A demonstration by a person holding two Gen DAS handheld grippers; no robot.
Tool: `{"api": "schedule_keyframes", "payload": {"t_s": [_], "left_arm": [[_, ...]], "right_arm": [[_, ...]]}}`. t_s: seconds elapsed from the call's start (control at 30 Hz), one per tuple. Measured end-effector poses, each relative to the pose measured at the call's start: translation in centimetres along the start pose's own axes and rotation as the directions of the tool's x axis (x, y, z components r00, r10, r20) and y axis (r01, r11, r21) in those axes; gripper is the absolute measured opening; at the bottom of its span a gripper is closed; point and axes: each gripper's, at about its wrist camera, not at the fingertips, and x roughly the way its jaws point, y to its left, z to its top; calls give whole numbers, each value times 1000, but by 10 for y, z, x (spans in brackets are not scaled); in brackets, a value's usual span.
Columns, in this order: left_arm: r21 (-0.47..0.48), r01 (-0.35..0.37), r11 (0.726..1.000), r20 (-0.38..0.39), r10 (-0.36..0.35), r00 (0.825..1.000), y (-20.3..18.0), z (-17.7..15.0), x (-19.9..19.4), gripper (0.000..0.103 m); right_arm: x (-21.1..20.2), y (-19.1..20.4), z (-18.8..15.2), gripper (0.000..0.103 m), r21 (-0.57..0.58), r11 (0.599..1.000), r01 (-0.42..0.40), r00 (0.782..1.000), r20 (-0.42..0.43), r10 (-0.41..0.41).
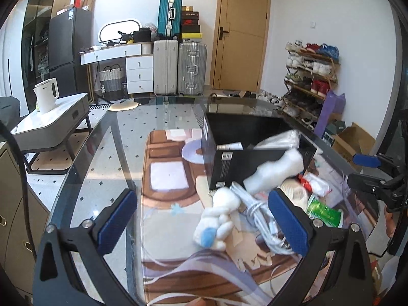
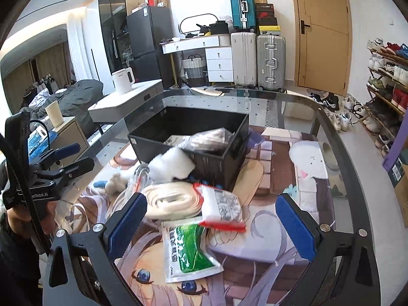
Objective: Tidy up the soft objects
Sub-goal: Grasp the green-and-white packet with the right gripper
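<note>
One black box (image 2: 219,163) stands open-topped on the glass tabletop (image 2: 301,102). Inside it: a clear plastic bag (image 2: 211,137) and a flat printed packet (image 2: 176,140), both toward the near wall. Further contents not readable.

One white fluffy piece (image 2: 169,164) leans on the box's near rim; in the left wrist view (image 1: 275,170) its long axis runs from the tabletop up over the rim, tilted.

In front of the box, on the tabletop:
- one white plush toy (image 1: 219,219) with a blue tip, long axis pointing roughly away from the box
- one white cable bundle (image 1: 260,219), touching the toy
- one coil of cream strap (image 2: 170,201)
- one red-edged white pouch (image 2: 221,206), overlapping the coil
- one green-and-white sachet (image 2: 188,250), nearest, long axis toward the box

Left gripper (image 1: 204,224): wide apart, toy and cable between the pads, untouched. Right gripper (image 2: 211,225): wide, empty, straddling pouch and sachet.
</note>
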Motion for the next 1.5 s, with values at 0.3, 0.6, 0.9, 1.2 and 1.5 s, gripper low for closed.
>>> {"api": "schedule_keyframes", "payload": {"t_s": [0.3, 0.6, 0.9, 1.2, 1.5], "left_arm": [[8, -17, 1000, -40, 18, 999, 3, -13, 12, 103], [41, -20, 999, -67, 23, 998, -1, -25, 19, 103], [61, -15, 998, -98, 21, 995, -2, -27, 24, 103], [59, -13, 998, -108, 19, 994, 0, -27, 26, 103], [52, -7, 999, -105, 13, 994, 2, -27, 26, 103]], "right_arm": [[11, 1, -23, 102, 25, 1000, 17, 999, -51, -15], [30, 0, -38, 102, 24, 1000, 19, 994, -112, -16], [56, 18, -45, 102, -88, 995, 38, 979, -196, -55], [67, 20, -50, 86, -123, 992, -3, 972, -232, -26], [66, 25, -46, 60, -150, 987, -47, 973, -229, 12]]}}
